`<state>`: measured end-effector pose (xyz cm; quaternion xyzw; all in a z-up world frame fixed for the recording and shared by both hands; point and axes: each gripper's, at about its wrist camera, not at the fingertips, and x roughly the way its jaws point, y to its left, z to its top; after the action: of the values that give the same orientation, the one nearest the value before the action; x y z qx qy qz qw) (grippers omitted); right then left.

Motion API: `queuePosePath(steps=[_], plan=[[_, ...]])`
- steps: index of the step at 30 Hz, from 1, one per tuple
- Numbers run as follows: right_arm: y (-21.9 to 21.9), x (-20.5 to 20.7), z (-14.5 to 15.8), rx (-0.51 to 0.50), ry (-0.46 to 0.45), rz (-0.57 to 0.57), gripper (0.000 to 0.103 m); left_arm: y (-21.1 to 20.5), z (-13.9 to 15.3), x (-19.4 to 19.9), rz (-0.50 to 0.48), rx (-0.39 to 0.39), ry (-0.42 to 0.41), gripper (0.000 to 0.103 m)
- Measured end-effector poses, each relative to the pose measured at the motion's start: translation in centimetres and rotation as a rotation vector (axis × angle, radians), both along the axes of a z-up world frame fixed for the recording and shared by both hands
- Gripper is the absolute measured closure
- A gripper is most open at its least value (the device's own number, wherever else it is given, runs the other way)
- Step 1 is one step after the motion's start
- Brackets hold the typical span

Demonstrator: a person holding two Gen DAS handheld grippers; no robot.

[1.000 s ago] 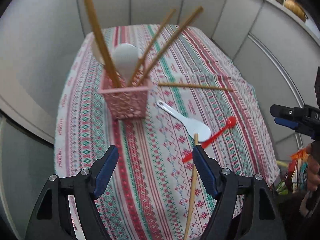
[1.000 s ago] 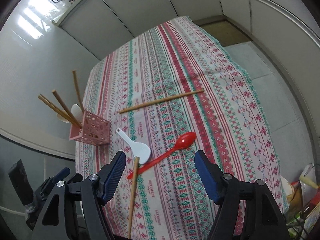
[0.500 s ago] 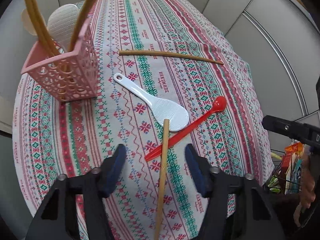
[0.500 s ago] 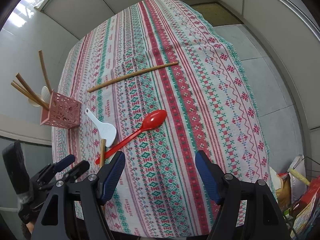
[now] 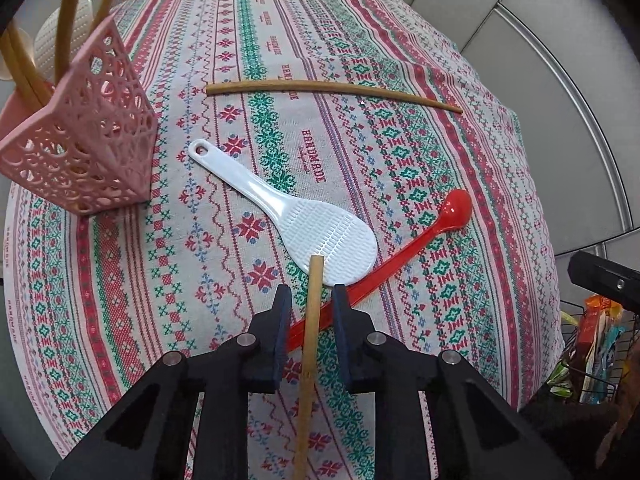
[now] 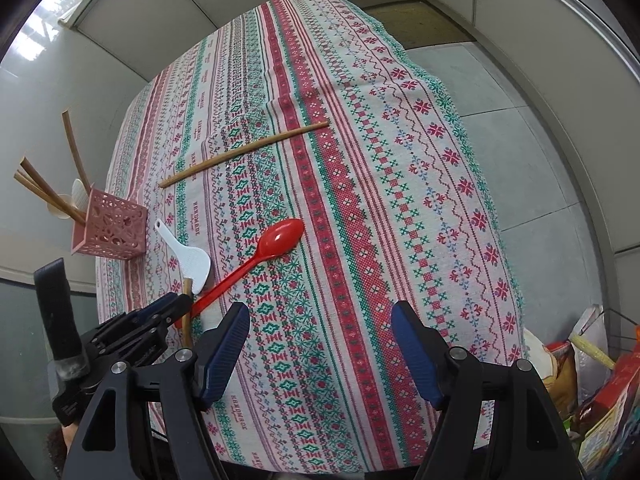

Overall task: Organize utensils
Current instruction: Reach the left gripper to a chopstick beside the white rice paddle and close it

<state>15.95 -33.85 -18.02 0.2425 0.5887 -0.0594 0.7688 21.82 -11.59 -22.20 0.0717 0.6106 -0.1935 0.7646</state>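
Observation:
A wooden chopstick [image 5: 310, 360] lies on the patterned tablecloth [image 5: 420, 152], its tip resting on a white rice paddle [image 5: 328, 236]. My left gripper [image 5: 312, 296] points down over it. Its jaws are closing with the chopstick between them, and a small gap shows on each side. Under the paddle and chopstick runs a red spoon [image 5: 456, 206]. A second chopstick [image 5: 332, 90] lies farther back. The pink basket [image 5: 88, 152] at the left holds several chopsticks and a white paddle. My right gripper [image 6: 320, 320] hangs open over bare cloth, right of the red spoon [image 6: 280, 236].
The cloth drops off at the table's right edge [image 6: 500, 240] and its near edge. Beyond that edge, on the floor, stands a wire basket of snack packets [image 6: 600, 380]. Grey wall panels [image 5: 520, 12] surround the table.
My left gripper came down and forward over the near chopstick, and its jaws narrowed from wide to close around it. The right gripper sank a little toward the cloth.

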Motion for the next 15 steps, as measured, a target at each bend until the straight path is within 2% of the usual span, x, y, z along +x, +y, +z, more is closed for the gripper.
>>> queuePosePath(steps=[6, 11, 15], plan=[[-0.3, 0.0, 0.1, 0.004, -0.001, -0.004, 0.028, -0.3, -0.4, 0.3, 0.003, 0.019, -0.009, 0.095], [-0.6, 0.3, 0.2, 0.013, 0.008, -0.020, 0.028, -0.3, 0.0, 0.1, -0.001, 0.011, -0.020, 0.096], [-0.7, 0.8, 0.2, 0.033, 0.009, -0.030, 0.028, 0.2, 1.6, -0.5, -0.014, -0.020, -0.044, 0.096]])
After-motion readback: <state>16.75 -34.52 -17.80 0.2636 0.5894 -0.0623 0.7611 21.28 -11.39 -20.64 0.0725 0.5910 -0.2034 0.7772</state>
